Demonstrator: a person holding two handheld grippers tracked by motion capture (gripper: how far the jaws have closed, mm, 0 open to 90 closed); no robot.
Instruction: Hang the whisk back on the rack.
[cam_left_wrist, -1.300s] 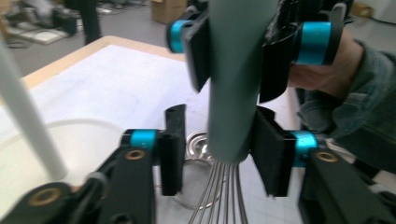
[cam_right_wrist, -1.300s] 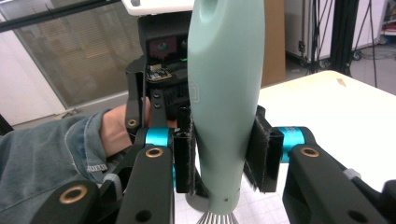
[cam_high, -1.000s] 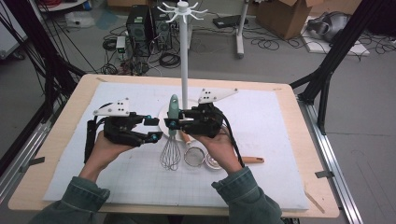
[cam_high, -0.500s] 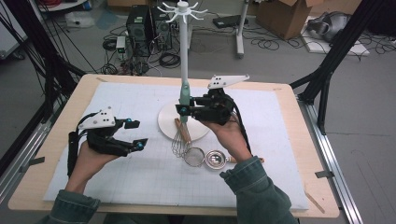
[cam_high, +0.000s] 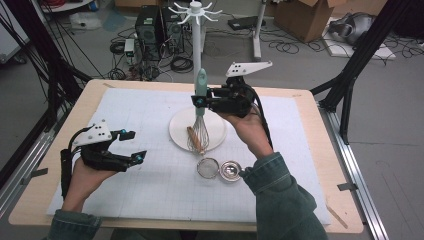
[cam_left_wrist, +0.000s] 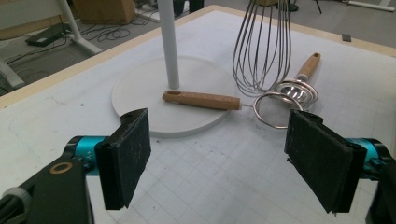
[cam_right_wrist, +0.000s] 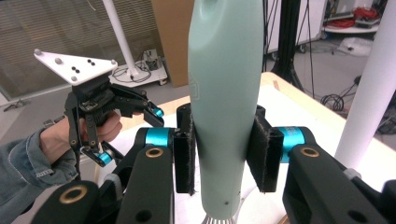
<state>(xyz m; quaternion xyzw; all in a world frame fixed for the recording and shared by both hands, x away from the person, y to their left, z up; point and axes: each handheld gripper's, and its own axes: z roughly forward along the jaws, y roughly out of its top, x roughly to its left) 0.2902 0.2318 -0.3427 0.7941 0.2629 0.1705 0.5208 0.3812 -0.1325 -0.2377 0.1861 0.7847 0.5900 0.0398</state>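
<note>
Upright, smooth mint-handled wire whisk (cam_high: 200, 107) between right gripper (cam_high: 200, 101) foam jaws; left gripper (cam_high: 134, 146) jaws wide, empty.

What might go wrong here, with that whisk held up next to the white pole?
The right claw grips the whisk on its smooth, tapered handle, so it might slip or swing. Its wire loops hang close to the white pole and above the wooden-handled strainer and could snag them. The left claw, just opened and holding nothing, sits too far off to steady anything.

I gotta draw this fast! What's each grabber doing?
Left gripper: open, holding nothing, jaws just opened wider.
Right gripper: closed on the pale green plastic handle of the wire whisk.
</note>
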